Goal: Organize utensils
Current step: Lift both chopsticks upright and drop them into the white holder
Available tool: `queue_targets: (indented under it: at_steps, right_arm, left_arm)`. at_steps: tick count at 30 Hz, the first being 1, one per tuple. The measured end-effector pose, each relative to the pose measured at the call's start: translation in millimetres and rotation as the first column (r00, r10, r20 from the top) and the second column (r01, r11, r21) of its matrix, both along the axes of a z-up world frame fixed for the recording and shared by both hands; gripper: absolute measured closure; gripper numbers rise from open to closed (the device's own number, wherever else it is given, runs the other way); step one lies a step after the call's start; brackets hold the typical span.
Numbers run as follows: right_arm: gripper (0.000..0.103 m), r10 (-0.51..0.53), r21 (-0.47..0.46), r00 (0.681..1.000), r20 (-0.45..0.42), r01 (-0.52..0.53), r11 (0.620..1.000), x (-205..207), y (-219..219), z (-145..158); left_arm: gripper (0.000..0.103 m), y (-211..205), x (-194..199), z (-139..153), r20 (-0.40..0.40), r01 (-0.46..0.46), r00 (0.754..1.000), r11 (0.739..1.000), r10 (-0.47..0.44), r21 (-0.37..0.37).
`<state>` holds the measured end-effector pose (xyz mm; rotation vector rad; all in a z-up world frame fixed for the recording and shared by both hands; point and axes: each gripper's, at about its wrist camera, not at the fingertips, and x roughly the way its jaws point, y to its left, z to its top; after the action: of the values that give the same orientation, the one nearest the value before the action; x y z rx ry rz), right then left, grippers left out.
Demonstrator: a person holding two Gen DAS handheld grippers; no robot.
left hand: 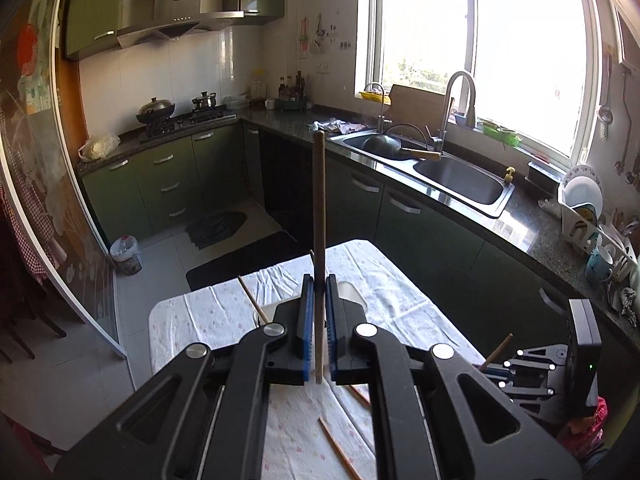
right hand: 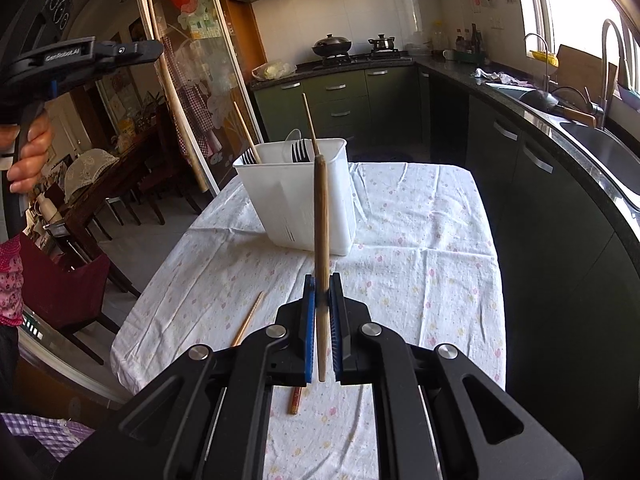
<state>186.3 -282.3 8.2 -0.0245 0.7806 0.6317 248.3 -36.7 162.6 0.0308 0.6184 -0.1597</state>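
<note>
A holder [right hand: 298, 196] is set at the far part of the table [right hand: 420, 264], with forks [right hand: 298, 151] in it. Two chopsticks [right hand: 248, 319] are laid on the table nearer, left of centre.

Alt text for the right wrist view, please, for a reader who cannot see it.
The right hand-held gripper is shut on a brown wooden chopstick pointing toward a white plastic utensil holder that holds black forks and chopsticks on a white floral tablecloth. Two more chopsticks lie loose on the cloth.
</note>
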Motion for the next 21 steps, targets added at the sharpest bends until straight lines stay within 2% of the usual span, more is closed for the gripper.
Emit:
queue_targets:
  at_steps: [5,10,15,21]
  right_arm:
    - [0.095,-0.009,0.009,1.0,0.016,0.009,1.0,12.1,2.9,11.5]
    - [0.095,0.0,0.026,0.997,0.073,-0.002,1.0,27.4,15.1,43.8]
    - [0.095,0.012,0.041,0.988,0.152,-0.019,0.999,45.1,37.7,83.8]
    - [0.095,-0.004,0.1,0.978,0.207,-0.017,0.995,85.4,66.8,126.4]
  left_arm:
    - [0.097,0.1,41.9,-10.6,0.004,-0.023,1.0,1.0,0.023,0.006]
    - [0.097,6.3,73.5,-44.5,-0.071,-0.037,0.997,0.999,0.037,-0.008]
    - [0.097,12.6,82.2,-74.2,-0.128,-0.03,0.991,1.0,0.029,-0.007]
    - [0.097,13.3,90.1,-111.3,-0.197,-0.008,0.98,1.0,0.009,0.006]
